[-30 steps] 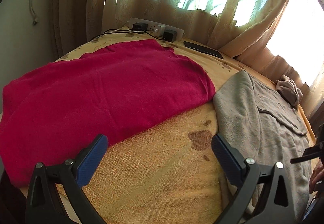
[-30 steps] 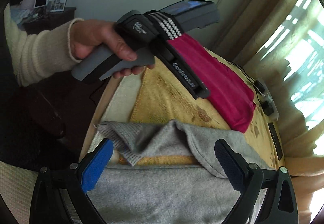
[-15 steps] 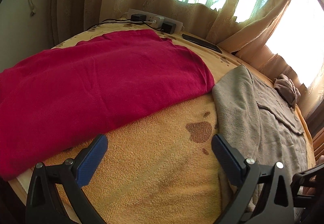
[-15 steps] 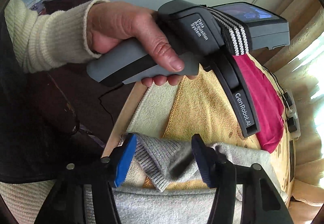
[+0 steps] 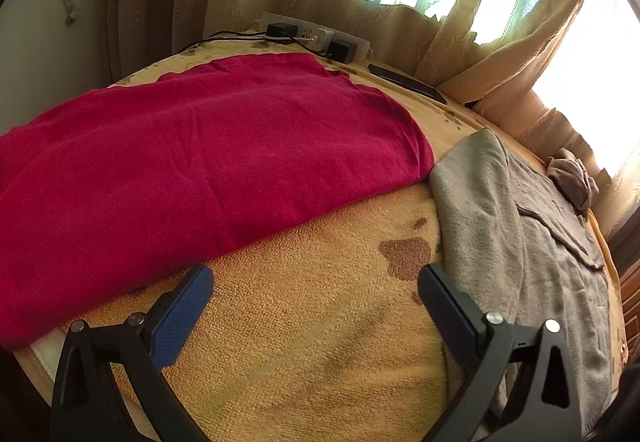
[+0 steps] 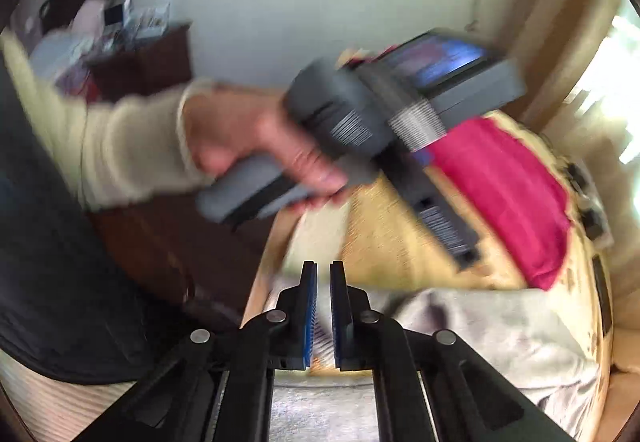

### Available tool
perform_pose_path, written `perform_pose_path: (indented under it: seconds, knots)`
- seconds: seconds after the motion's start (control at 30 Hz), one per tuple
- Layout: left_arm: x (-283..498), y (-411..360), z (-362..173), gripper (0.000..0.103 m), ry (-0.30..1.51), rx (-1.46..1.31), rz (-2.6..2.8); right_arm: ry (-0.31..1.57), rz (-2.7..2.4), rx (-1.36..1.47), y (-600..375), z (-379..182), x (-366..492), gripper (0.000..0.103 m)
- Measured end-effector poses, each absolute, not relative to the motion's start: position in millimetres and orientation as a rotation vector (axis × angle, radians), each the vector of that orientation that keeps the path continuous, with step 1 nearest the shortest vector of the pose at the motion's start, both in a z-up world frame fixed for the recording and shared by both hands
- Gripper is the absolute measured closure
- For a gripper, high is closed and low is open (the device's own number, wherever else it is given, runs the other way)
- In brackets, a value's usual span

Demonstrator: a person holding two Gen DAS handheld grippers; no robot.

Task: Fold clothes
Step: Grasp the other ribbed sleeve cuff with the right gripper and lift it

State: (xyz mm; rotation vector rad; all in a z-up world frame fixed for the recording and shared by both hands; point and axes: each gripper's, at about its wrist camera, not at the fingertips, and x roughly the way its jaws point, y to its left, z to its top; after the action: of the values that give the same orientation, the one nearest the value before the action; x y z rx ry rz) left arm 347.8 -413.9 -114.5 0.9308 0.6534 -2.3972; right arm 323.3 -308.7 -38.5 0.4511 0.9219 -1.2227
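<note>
1. Progress: the red garment lies flat across the left and centre of the left wrist frame as a broad slab with a straight lower edge. It may be folded over once, but I cannot confirm layers. The grey garment sits at the right of that frame, rumpled, with flaps overlapping. It looks only partly folded at best.
2. Right gripper: jaws drawn nearly together at lower centre of its frame, a sliver of grey knit showing between the blue pads. It appears pinched on the grey garment's edge, though blur limits certainty.
3. Left gripper: jaws wide apart, empty, over the bare yellow cover in the lower middle.
4. Left hand, blurred, holds that tool at centre of the right wrist frame.
5. Remaining, by judgement: the grey garment needs squaring; the red one possibly further folds.
6. Cloth: both garments are soft, thick knits.
</note>
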Motion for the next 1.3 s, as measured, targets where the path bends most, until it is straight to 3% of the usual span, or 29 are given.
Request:
perform_pose_path:
  seconds: [0.27, 0.77, 0.83, 0.9, 0.93, 1.17, 1.23, 1.3]
  knots:
    - [347.7, -415.0, -112.8, 0.0, 0.685, 0.926, -2.402, 0.511, -1.751, 0.526, -275.8, 35.3, 203.4, 0.096]
    - [348.2, -407.8, -109.4, 0.0, 0.678, 0.922, -2.399, 0.733, -1.256, 0.62, -290.9, -50.8, 297.7, 0.093]
    - [349.2, -409.7, -109.6, 0.0, 0.686, 0.918, -2.397, 0.734, -1.259, 0.636, -293.1, -56.0, 297.3, 0.08]
    - [349.6, -411.2, -110.3, 0.0, 0.692, 0.917, -2.396, 0.731, -1.266, 0.635, -291.4, -57.5, 297.4, 0.028]
    - [349.7, -411.8, -110.8, 0.0, 0.695, 0.917, -2.396, 0.723, -1.265, 0.627, -289.7, -56.9, 298.4, 0.025]
    - [348.5, -413.5, -113.2, 0.0, 0.7, 0.922, -2.399, 0.822, -1.205, 0.522, -287.1, -54.7, 321.9, 0.025]
    - [349.0, -413.7, -113.3, 0.0, 0.701, 0.92, -2.399, 0.918, -1.178, 0.454, -288.4, -62.2, 338.0, 0.03]
    - [349.5, -414.3, -113.6, 0.0, 0.704, 0.919, -2.397, 1.007, -1.145, 0.396, -291.0, -72.5, 352.2, 0.045]
